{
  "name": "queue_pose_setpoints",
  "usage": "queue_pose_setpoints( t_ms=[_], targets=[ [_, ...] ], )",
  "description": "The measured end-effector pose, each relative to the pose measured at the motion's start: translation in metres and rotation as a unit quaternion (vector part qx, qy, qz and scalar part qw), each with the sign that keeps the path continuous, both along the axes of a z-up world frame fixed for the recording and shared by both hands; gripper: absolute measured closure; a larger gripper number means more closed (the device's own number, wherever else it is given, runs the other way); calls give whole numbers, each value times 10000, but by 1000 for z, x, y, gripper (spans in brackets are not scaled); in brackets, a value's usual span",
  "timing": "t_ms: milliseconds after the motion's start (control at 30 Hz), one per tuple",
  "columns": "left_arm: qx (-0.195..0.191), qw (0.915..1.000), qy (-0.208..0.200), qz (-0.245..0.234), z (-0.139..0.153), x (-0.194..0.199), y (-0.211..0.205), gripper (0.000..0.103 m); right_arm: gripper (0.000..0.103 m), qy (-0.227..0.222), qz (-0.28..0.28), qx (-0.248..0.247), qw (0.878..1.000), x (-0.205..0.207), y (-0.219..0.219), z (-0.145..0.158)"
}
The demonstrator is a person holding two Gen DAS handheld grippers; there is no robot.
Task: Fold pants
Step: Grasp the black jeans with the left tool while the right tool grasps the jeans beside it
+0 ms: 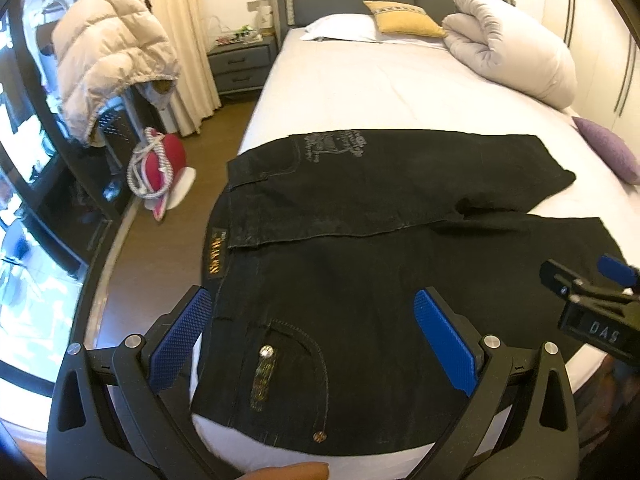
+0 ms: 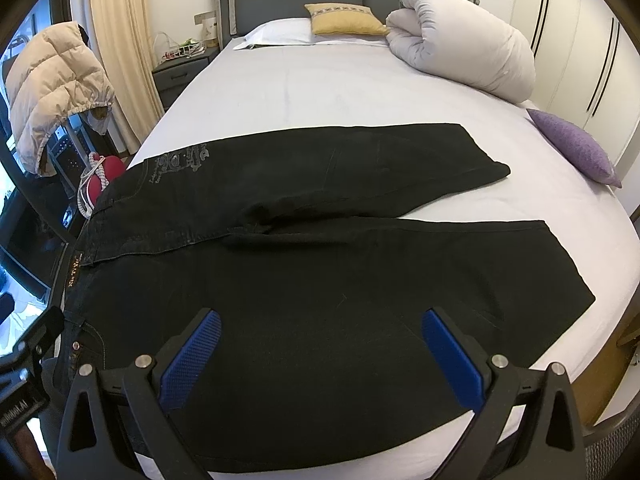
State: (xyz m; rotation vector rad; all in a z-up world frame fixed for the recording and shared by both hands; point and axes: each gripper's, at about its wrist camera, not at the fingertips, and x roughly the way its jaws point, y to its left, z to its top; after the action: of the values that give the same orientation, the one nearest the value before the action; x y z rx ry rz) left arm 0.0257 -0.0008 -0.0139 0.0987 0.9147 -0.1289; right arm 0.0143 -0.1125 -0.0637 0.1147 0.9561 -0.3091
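Lying flat and unfolded on the bed [image 2: 360,92], the pants [image 2: 304,264] await their first fold, with both left tongs [image 1: 312,340] and right tongs [image 2: 320,356] spread empty above them.

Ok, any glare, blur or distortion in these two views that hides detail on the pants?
Left wrist: strong fisheye bending, blown-out window at the left, black pants dark yet stitching readable. Right wrist: same bending, even soft light, pants nearly featureless black; no motion blur in either.
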Motion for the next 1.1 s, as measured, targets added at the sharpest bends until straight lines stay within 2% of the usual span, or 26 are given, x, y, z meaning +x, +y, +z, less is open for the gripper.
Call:
queue_pose_setpoints(
  t_ms=[167,267,400,467,500,533,600,667,700,800,900,1000,1067,1100],
  targets=[
    [-328,9989,71,-319,-4,27,-3,0,0,-189,160,85,9997,11,-5,3],
    [-189,9990,96,-395,-11,41,-9,0,0,-373,345,136,9986,23,-10,5],
    [5,9995,147,-263,-21,60,-13,0,0,-702,622,163,9955,42,-21,10],
    [-174,9990,329,-227,-25,82,-8,0,0,-784,764,206,9938,53,-28,11],
    [-324,9988,281,-244,-25,95,-4,0,0,-808,857,237,9928,61,-32,11],
    [-303,9991,121,-272,-23,110,0,0,0,-804,940,264,9920,67,-36,10],
    [80,9993,-2,-362,-25,149,-2,0,0,-753,1212,432,9888,84,-47,7],
    [276,9970,28,-724,-31,195,-3,0,1,-688,1493,597,9846,97,-55,5],
    [369,9943,69,-1000,-35,226,-3,0,2,-659,1621,655,9824,100,-58,3],
    [282,9860,465,-1576,-48,288,-2,0,8,-531,2044,827,9740,120,-67,-5],
    [381,9757,812,-1999,-64,342,-6,0,11,-402,2198,993,9696,136,-77,-16],
    [375,9605,1382,-2387,-90,379,-13,0,15,-272,2396,1101,9642,150,-80,-26],
    [409,9540,1570,-2523,-104,393,-17,0,19,-188,2505,1145,9611,156,-81,-33],
    [421,9478,1700,-2665,-113,400,-20,0,21,-141,2543,1200,9595,159,-82,-36]
  ],
)
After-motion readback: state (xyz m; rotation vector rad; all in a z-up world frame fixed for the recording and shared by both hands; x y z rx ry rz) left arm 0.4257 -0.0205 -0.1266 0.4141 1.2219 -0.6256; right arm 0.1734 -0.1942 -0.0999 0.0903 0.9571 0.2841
